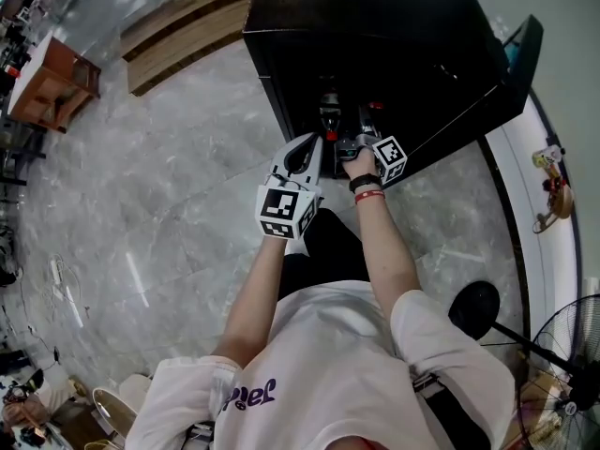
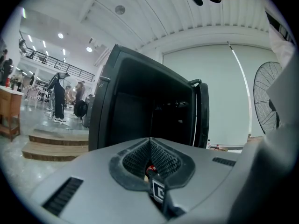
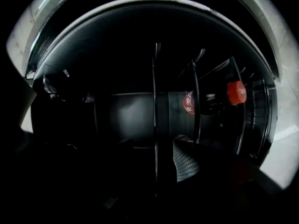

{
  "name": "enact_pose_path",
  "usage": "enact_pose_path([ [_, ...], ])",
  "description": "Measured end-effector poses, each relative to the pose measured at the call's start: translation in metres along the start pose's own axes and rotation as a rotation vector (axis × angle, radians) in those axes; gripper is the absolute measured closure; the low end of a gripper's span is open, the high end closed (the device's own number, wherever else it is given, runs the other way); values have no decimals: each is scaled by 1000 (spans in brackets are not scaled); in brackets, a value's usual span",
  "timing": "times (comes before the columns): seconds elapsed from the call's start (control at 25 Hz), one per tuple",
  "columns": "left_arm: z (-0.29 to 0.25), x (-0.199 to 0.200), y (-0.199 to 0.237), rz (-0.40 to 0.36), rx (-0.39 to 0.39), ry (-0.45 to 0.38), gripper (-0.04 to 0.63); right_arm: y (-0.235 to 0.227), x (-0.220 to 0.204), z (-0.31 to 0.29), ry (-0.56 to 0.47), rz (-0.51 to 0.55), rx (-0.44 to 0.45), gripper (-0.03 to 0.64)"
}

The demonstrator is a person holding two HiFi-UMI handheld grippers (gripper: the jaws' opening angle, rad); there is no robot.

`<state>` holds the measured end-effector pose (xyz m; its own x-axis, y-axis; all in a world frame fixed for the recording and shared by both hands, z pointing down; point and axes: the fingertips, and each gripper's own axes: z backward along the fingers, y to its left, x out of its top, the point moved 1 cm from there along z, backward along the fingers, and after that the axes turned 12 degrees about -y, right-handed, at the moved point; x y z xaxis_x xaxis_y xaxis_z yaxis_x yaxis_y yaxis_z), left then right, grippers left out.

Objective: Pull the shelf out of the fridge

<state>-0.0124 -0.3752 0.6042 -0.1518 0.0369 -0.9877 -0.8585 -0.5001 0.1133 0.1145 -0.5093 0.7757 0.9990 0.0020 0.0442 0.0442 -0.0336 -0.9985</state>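
Observation:
The black fridge (image 1: 375,26) stands open in the head view, with red-capped bottles (image 1: 328,111) in its dark inside. My right gripper (image 1: 349,143) reaches in through the opening. In the right gripper view, which is rolled on its side, the thin edge of the shelf (image 3: 154,106) runs as an upright line between the jaws. Only one ribbed pad (image 3: 184,164) shows, apart from that edge; the other is lost in the dark. A bottle with a red cap (image 3: 237,92) lies beyond. My left gripper (image 1: 309,143) (image 2: 149,141) hangs just outside the fridge, pads together.
The fridge door (image 1: 520,59) (image 2: 201,111) swings out to the right. A white ledge (image 1: 525,214) with small things runs along the right wall. A fan (image 1: 567,364) and a round black stand base (image 1: 473,307) sit behind me. Wooden steps (image 1: 178,26) lie at the far left.

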Motion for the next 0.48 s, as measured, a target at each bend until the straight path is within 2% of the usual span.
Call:
enact_pose_path([
  [0.48,-10,-4,11,12,19,3,577,-1,0,-45,-19,-31,-20,353],
])
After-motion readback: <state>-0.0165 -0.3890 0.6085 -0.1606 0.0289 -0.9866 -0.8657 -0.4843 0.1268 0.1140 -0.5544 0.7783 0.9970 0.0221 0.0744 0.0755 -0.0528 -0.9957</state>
